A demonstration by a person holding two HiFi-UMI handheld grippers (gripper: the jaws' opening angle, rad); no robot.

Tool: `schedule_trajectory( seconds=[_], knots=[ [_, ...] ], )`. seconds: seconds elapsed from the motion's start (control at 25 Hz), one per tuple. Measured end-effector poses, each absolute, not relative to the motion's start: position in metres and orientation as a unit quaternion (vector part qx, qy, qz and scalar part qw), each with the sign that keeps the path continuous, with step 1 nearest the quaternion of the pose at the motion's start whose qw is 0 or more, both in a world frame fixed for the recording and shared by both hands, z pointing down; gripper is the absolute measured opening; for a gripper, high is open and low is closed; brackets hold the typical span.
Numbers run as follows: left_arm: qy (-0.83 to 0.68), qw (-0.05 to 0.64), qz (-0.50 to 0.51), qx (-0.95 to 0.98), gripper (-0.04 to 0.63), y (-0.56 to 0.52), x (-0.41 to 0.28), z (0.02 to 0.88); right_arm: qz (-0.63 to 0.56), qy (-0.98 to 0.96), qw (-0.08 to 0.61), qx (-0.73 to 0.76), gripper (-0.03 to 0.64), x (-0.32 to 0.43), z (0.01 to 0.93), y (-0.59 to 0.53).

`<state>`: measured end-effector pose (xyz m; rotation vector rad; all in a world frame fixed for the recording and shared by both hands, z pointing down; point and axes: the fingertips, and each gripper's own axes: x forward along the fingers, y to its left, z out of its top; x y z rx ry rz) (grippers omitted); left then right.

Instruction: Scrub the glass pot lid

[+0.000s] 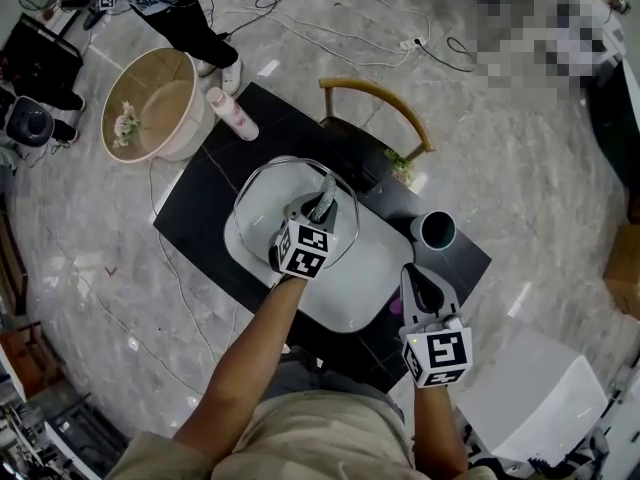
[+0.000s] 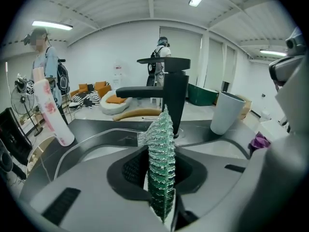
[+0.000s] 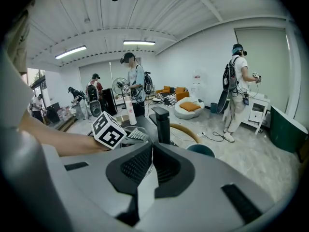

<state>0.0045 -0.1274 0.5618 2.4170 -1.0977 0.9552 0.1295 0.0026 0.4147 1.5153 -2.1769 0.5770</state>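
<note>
The glass pot lid (image 1: 263, 206), round with a metal rim, lies in the white sink basin (image 1: 370, 278). My left gripper (image 1: 324, 196) hovers over the lid's right half, shut on a green and silver mesh scrubber (image 1: 322, 208). In the left gripper view the scrubber (image 2: 161, 163) stands upright between the jaws, with the lid's rim (image 2: 91, 139) curving to the left. My right gripper (image 1: 413, 278) is at the basin's right edge, shut and holding nothing. In the right gripper view the right gripper (image 3: 150, 148) has its pads pressed together.
A black faucet (image 2: 175, 93) rises behind the basin. A teal cup (image 1: 437, 230) stands at the table's right corner, and a pink-and-white bottle (image 1: 232, 114) at its far left. A purple scrap (image 1: 393, 308) lies by the basin. A wooden chair (image 1: 378, 103) and a round tub (image 1: 150, 103) stand beyond the table.
</note>
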Motion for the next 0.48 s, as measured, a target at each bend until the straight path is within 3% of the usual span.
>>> schedule_trajectory(
  seconds=[0.24, 0.48],
  knots=[
    [-0.404, 0.155, 0.337, 0.836, 0.087, -0.134, -0.034, 0.559, 0.207, -0.794, 0.214, 0.53, 0.025, 0.11, 0.417, -0.003],
    [-0.459, 0.155, 0.371, 0.792, 0.087, -0.129, -0.141, 0.57, 0.204, -0.815, 0.216, 0.497, 0.025, 0.071, 0.423, -0.007]
  ],
)
